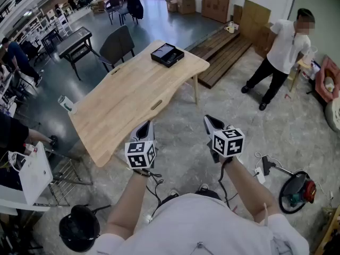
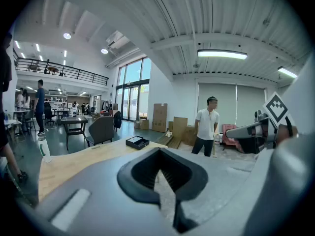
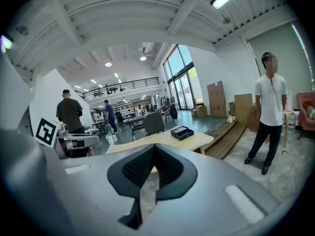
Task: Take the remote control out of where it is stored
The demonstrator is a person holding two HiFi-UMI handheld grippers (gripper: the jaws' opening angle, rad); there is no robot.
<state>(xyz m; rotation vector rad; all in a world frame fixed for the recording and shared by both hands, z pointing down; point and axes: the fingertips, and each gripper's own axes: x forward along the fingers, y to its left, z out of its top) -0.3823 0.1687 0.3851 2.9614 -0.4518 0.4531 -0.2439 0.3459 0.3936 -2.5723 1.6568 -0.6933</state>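
Note:
A black open box (image 1: 167,54) lies at the far end of a light wooden table (image 1: 133,100); it also shows as a black box (image 2: 137,142) in the left gripper view and a black box (image 3: 182,132) in the right gripper view. No remote control can be made out. My left gripper (image 1: 144,125) hovers at the table's near corner, shut and empty. To the right of the table, over the floor, my right gripper (image 1: 210,120) is likewise shut on nothing. In their own views the left gripper (image 2: 160,167) and the right gripper (image 3: 150,173) point toward the table with pads touching.
A person in a white shirt (image 1: 279,52) stands at the right rear by wooden platforms (image 1: 223,52). A grey chair (image 1: 117,44) is behind the table, a bottle (image 1: 66,104) at its left edge. A red-black device (image 1: 297,190) with cables lies on the floor, right.

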